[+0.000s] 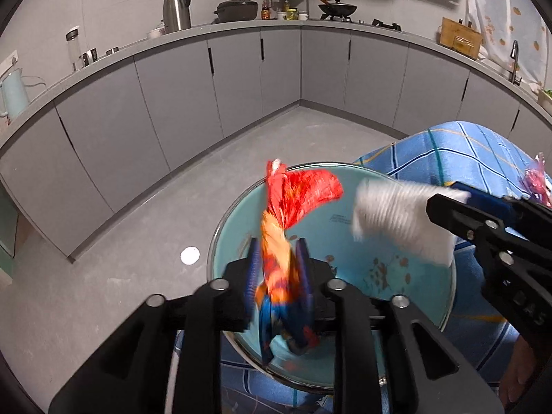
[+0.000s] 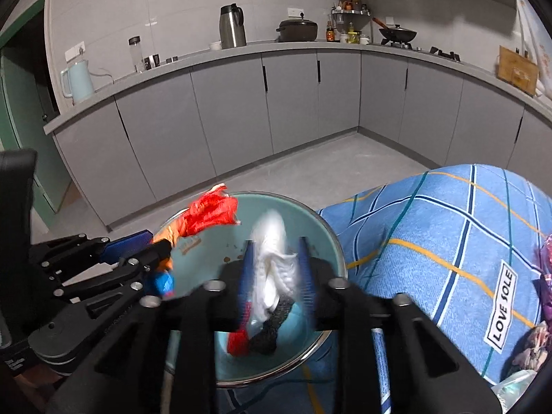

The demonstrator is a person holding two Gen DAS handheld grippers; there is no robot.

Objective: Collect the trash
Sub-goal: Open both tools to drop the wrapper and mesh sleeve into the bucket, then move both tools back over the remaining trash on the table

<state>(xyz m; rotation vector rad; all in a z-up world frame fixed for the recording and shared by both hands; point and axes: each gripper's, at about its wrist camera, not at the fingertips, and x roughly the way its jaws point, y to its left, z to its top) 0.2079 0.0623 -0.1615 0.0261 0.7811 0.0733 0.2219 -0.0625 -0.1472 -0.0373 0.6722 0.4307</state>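
- Over a teal bowl [image 1: 414, 293] [image 2: 207, 258] with a metal rim, both grippers point down and inward. The bowl sits on a blue checked cloth [image 1: 465, 151] [image 2: 448, 224].
- The left gripper [image 1: 277, 262] [image 2: 155, 245] has a red, orange and blue snack wrapper [image 1: 276, 241] [image 2: 210, 210] standing between its blue pads. Its red top flares above the fingertips and its blue end hangs down over the inside of the bowl.
- The left jaws stand a little apart. The pads and wrapper are smeared by blur, so I cannot tell whether they are pressing on it.
- The right gripper [image 2: 276, 265] [image 1: 448, 207] has a white ribbed piece of trash [image 2: 272, 262] [image 1: 396, 220] between its pads, also above the bowl, just beside the wrapper.
- The right jaws are likewise parted, with narrow gaps hinted at on each side. Blur keeps me from telling whether there is any grip.
- Below the white piece, a dark scrap [image 2: 265, 338] and a red scrap [image 2: 238, 343] show against the bowl's bottom.
- The cloth carries a label [image 2: 502, 305] reading "LOVE SOLE", and pink and purple wrappers [image 2: 546, 276] lie at its right edge.
- Behind runs a grey kitchen counter [image 2: 241, 50] with a pale kettle [image 2: 77, 81], a steel jug [image 2: 232, 26], a black pot [image 2: 298, 29] and a wok [image 2: 396, 34].
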